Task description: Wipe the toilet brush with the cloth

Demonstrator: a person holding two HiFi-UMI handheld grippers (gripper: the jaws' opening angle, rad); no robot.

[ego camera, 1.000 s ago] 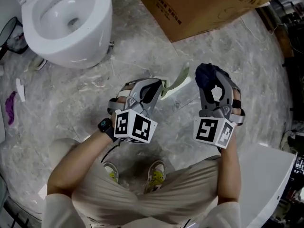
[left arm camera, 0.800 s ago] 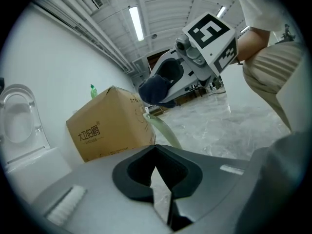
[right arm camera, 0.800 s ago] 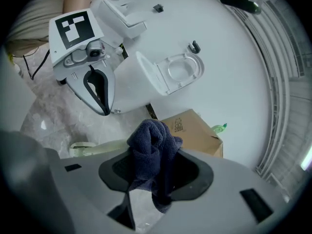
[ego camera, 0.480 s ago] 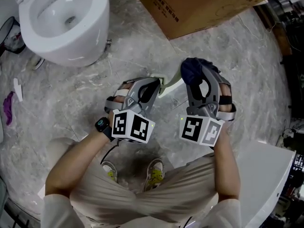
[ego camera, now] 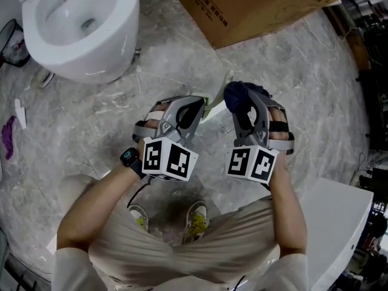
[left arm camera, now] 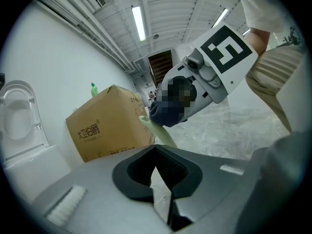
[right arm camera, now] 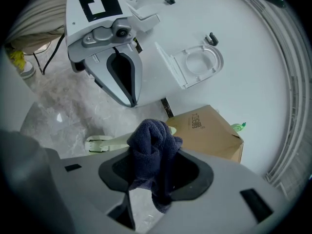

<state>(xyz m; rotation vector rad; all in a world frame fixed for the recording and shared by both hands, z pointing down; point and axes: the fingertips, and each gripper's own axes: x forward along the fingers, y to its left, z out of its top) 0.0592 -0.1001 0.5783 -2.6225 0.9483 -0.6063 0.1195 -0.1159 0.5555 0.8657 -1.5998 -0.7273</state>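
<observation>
The left tongs [left arm camera: 157, 150] pinch shut on the pale green toilet brush [left arm camera: 160, 132] handle. Just beside them, the right tongs [right arm camera: 155, 155] clamp a dark blue cloth [right arm camera: 151, 138] against that handle. Beyond both tongs, a cardboard box [left arm camera: 109, 123] bears Chinese print and an ® mark.

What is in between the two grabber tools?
The pale green toilet brush, seen in the head view: the left gripper holds it, and it runs up to the dark blue cloth in the right gripper.
</observation>
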